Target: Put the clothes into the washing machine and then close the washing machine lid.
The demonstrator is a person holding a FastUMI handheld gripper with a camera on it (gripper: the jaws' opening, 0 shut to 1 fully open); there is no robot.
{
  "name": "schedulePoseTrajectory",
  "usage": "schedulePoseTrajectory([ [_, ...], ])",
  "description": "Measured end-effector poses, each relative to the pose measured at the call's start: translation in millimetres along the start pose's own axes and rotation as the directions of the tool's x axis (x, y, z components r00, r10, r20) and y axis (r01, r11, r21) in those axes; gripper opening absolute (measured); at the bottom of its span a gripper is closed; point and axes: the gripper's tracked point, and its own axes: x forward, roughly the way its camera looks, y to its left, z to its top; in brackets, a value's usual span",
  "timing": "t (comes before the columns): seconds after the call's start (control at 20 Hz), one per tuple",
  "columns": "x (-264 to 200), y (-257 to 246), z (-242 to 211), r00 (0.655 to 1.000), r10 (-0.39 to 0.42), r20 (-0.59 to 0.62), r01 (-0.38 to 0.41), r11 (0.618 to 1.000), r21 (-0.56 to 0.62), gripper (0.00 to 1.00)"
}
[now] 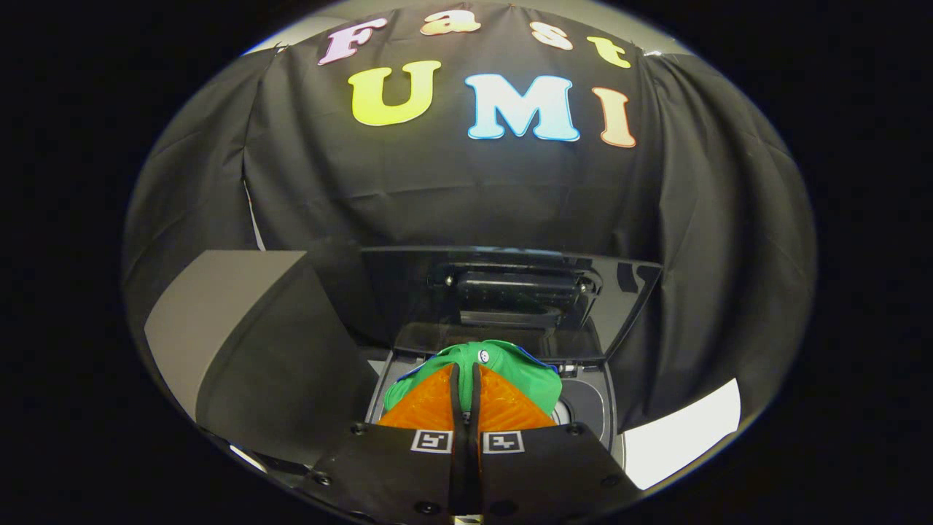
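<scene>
My gripper [465, 372] hangs just above the washing machine's top opening [585, 405]. Its two orange fingers [430, 408] are pressed close together, with only a thin dark slit between them. A green garment [521, 373] with a small white button and a blue edge is bunched around the fingertips; it hangs over the opening and hides most of it. The machine's dark glass lid [510, 292] stands upright just beyond the garment, its hinge block visible through it.
A tall block draped in black cloth [284, 364], with a grey face [211, 313], stands close on the left of the machine. A pale strip of floor [685, 430] shows to the right. The booth's black wall rises behind the lid.
</scene>
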Motion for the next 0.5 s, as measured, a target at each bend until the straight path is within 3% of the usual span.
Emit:
schedulePoseTrajectory([
  [0.5, 56, 7, -68, 0.992, 0.004, -0.128, -0.004, 1.0, 0.004, 0.01],
])
